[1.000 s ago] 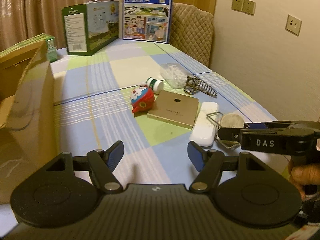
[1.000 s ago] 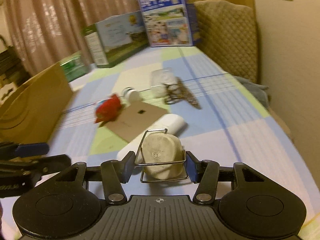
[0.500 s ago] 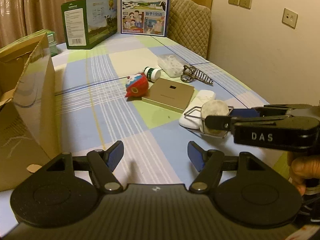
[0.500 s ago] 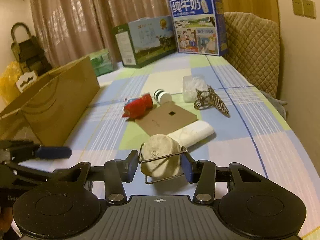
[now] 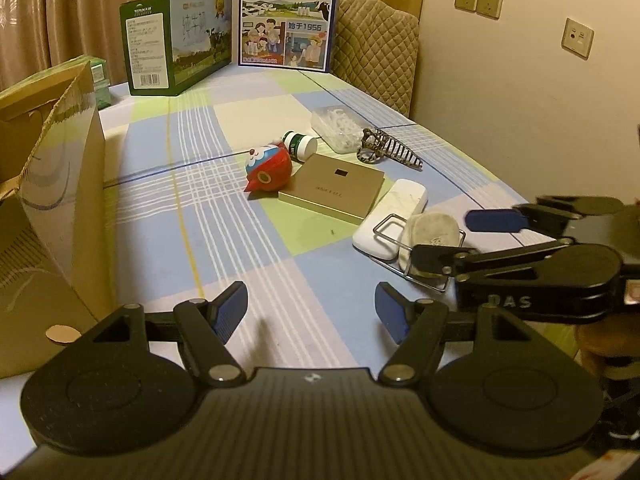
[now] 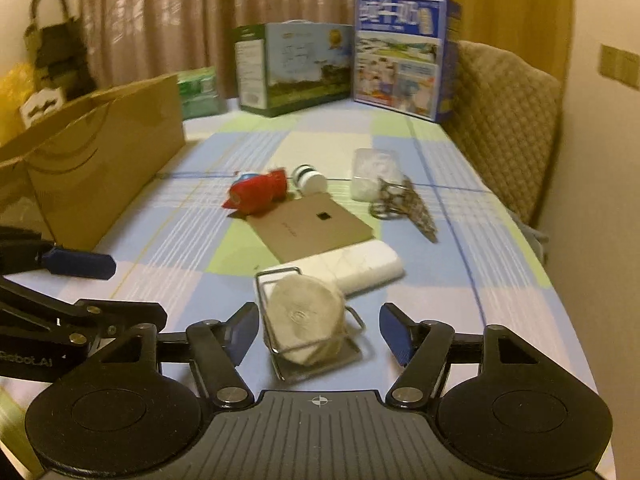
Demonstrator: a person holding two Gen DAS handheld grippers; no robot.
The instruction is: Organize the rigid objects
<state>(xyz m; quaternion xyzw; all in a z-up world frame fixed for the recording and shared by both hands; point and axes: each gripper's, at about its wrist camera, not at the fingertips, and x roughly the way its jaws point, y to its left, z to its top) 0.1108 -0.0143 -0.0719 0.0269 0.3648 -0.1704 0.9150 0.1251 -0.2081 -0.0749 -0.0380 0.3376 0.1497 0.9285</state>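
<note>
Letting go of the wire soap rack [image 6: 310,330] is, we judge, the step in hand: the right gripper [image 6: 316,326] has its jaws opening, and the rack with its pale soap bar [image 6: 306,320] sits between the blue pads, which no longer press it. The rack lies tilted on the checked tablecloth [image 5: 168,240], just in front of the white case [image 6: 360,270], one corner against it. To do this well, we would spread the jaws clear of the wire on both sides and draw straight back, since a pad catching the thin frame could drag or tip it and roll the soap out. Beyond the white case lie the tan flat box [image 5: 334,190] and the red toy [image 5: 268,168]. Our left gripper [image 5: 312,312] hangs half spread over bare cloth, holding nothing. The right gripper's body reads "DAS"; the blue carton [image 5: 288,14] behind reads "纯牛奶" and "始于1956".
</note>
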